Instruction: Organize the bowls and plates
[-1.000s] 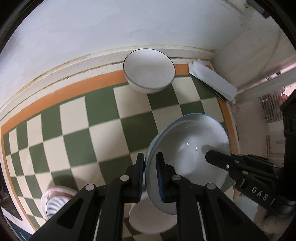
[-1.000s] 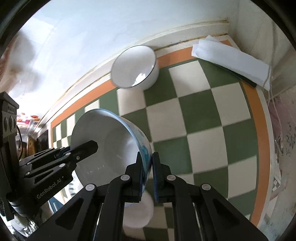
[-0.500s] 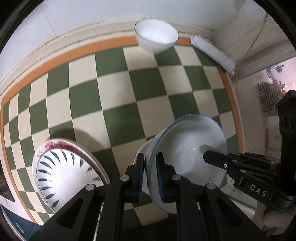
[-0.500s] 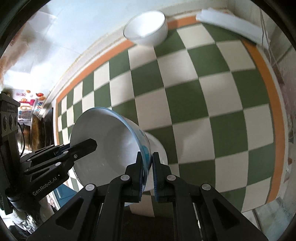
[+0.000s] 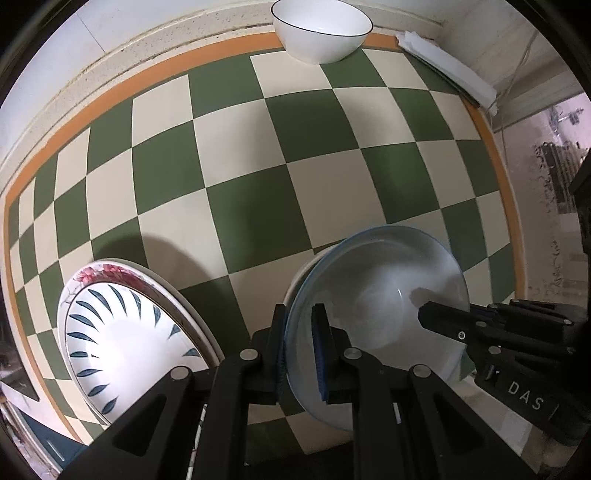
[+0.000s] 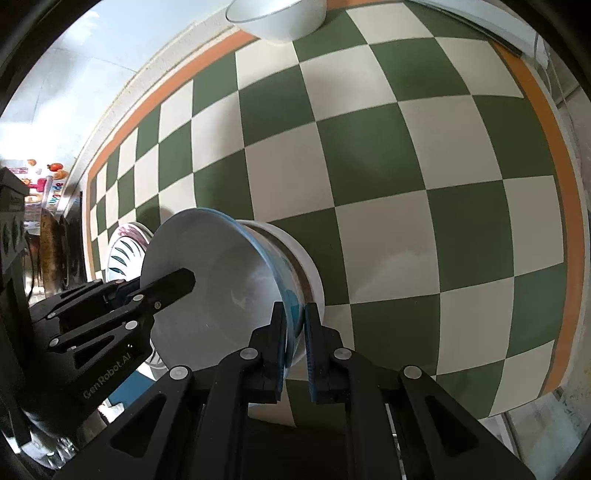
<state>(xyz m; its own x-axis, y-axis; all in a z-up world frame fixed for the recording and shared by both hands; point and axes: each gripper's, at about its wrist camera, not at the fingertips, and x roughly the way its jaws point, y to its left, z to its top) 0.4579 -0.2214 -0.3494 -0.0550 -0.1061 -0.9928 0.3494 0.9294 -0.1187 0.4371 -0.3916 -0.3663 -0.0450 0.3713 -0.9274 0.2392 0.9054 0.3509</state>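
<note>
A blue-rimmed white bowl (image 5: pixel 380 295) is held by both grippers just above or in a white bowl (image 6: pixel 306 266) on the checkered cloth; contact is unclear. My left gripper (image 5: pixel 300 343) is shut on its left rim. My right gripper (image 6: pixel 294 332) is shut on its right rim, and it shows in the left wrist view (image 5: pixel 461 332). A plate with blue leaf strokes (image 5: pixel 122 339) lies on a floral-edged plate at the front left. A plain white bowl with a dark rim line (image 5: pixel 321 29) stands at the far edge by the wall.
The green and cream checkered cloth (image 5: pixel 240 177) has an orange border. A folded white cloth (image 5: pixel 450 70) lies at the far right corner. The wall runs along the back. The table edge drops off on the right.
Both grippers with the blue-rimmed bowl have pulled back from the wall and come down toward the white bowl beneath. The stacked plates have come into view at the left.
</note>
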